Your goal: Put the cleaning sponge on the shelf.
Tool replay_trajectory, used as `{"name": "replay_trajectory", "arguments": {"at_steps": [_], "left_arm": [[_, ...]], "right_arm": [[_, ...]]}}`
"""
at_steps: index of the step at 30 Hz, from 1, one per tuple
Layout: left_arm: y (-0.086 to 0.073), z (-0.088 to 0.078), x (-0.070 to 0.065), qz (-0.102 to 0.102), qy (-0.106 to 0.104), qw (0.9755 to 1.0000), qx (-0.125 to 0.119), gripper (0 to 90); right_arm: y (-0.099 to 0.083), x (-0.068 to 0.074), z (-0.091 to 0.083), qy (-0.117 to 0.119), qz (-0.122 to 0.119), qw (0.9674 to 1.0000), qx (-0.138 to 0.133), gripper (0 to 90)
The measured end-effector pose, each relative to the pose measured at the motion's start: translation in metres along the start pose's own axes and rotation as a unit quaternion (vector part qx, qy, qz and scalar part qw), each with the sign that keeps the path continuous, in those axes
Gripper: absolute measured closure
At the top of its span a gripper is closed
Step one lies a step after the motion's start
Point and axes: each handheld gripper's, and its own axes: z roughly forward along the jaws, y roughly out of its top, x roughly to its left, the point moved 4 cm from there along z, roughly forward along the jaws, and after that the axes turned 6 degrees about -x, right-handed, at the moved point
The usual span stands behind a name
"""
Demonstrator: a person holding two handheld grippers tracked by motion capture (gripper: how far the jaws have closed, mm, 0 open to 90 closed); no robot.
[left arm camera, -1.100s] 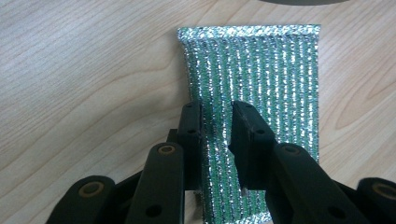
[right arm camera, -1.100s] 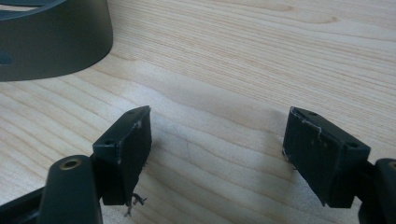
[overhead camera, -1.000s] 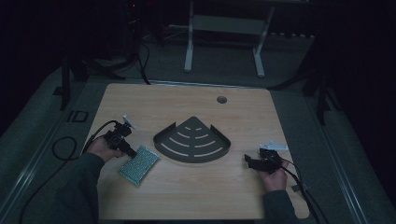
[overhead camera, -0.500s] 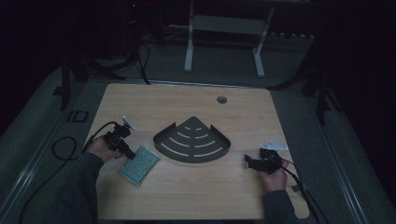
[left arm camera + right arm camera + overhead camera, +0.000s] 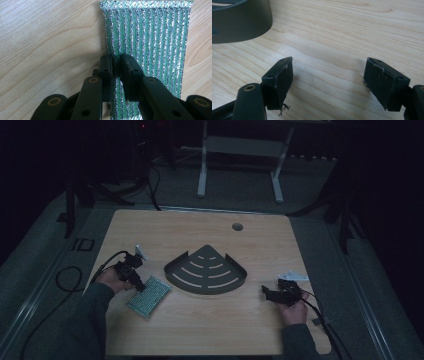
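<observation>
The room lay dark around our pale wooden desk (image 5: pixel 200 230). Our left tongs (image 5: pixel 115 65), just closing, pinched the green scouring pad (image 5: pixel 150 37). Our right tongs (image 5: pixel 328 82) stood apart over bare wood.

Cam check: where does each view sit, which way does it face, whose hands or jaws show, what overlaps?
High view: above person's side, looking forward-down on wooden table; both forearms, left gripper, right gripper.
Left gripper view: rides that gripper, looks down its jaws, just closing, pinching green-silver ribbed scouring pad.
Right gripper view: along open jaws toward dark fan-shaped slotted tray.
Shared: pad and tray also in high view.
</observation>
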Motion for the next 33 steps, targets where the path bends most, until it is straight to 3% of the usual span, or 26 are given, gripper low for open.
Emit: {"name": "replay_trajectory", "arguments": {"at_steps": [5,11,19,33], "left_arm": [[0.001,0.001,-0.001,-0.007,-0.003,1.0000,0.004,84.2],[0.003,0.000,-0.004,0.004,0.010,0.9999,0.013,88.9],[0.003,-0.006,-0.004,0.009,0.000,1.0000,0.000,90.0],[0.006,-0.030,-0.007,0.022,0.009,0.9995,-0.019,90.0]], "right_arm": [[0.000,0.000,0.000,0.000,0.000,1.0000,0.000,23.1],[0.000,0.000,0.000,0.000,0.000,1.0000,0.000,23.1],[0.000,0.000,0.000,0.000,0.000,1.0000,0.000,23.1],[0.000,0.000,0.000,0.000,0.000,1.0000,0.000,23.1]]}}
